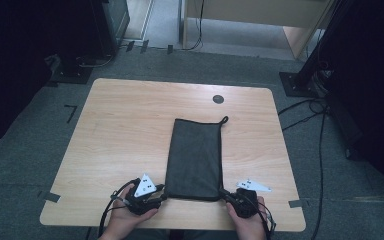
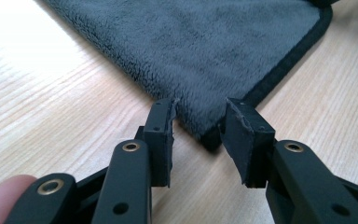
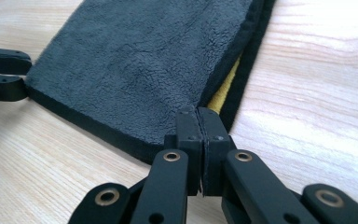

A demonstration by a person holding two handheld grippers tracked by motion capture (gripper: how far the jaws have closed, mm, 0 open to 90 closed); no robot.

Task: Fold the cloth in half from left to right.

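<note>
Two near corners of the folded grey towel [image 1: 194, 157] are being taken: the right gripper [image 3: 200, 114] is clamped on the 5 o'clock corner, the left gripper [image 2: 199, 122] straddles the 7 o'clock corner with jaws apart, so it probably must close next.

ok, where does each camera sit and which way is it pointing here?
High view: above the near table edge, facing forward and down; hands, both grippers, dark towel.
Left gripper view: on the left gripper, looking along parted jaws at a towel corner.
Right gripper view: on the right gripper, jaws shut at the towel edge.
Shared: the towel; the right gripper view also catches the left gripper.
</note>
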